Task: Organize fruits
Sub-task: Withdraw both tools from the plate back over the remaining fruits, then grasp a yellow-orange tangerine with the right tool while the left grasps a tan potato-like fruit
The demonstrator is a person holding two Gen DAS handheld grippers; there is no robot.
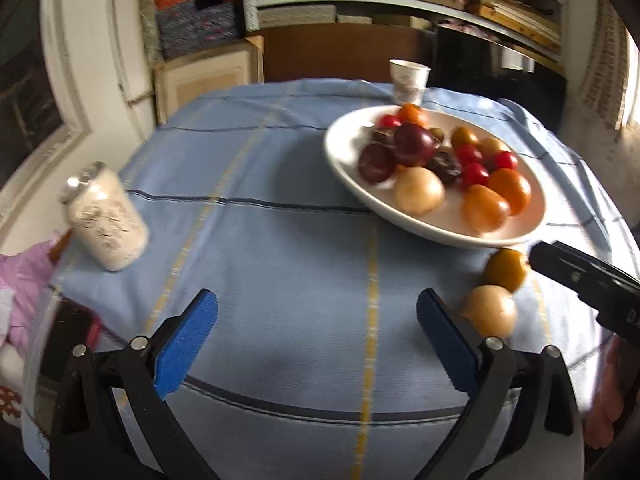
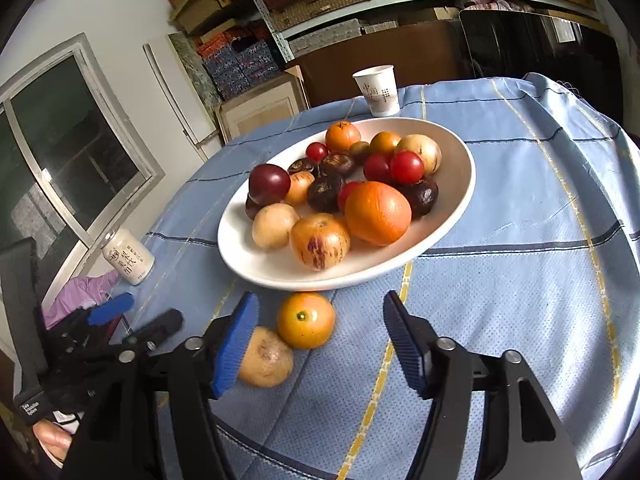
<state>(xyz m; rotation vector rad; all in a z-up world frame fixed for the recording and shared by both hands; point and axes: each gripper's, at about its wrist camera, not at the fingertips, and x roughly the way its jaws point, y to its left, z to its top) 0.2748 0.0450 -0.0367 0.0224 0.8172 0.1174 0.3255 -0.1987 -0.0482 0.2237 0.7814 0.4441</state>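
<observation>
Two fruits, an orange fruit (image 2: 306, 320) and a tan fruit (image 2: 266, 356), lie on the surface (image 2: 500, 300) just outside the plate (image 2: 256, 268); my right hand-held gripper (image 2: 316, 340) and left hand-held gripper (image 1: 316, 344) both gape empty, and I judge a careless closing could roll either round fruit away.

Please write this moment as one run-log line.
left gripper: open, empty | right gripper: open, empty | round orange fruit, tan fruit: on blue checked cloth | white oval plate: full
</observation>
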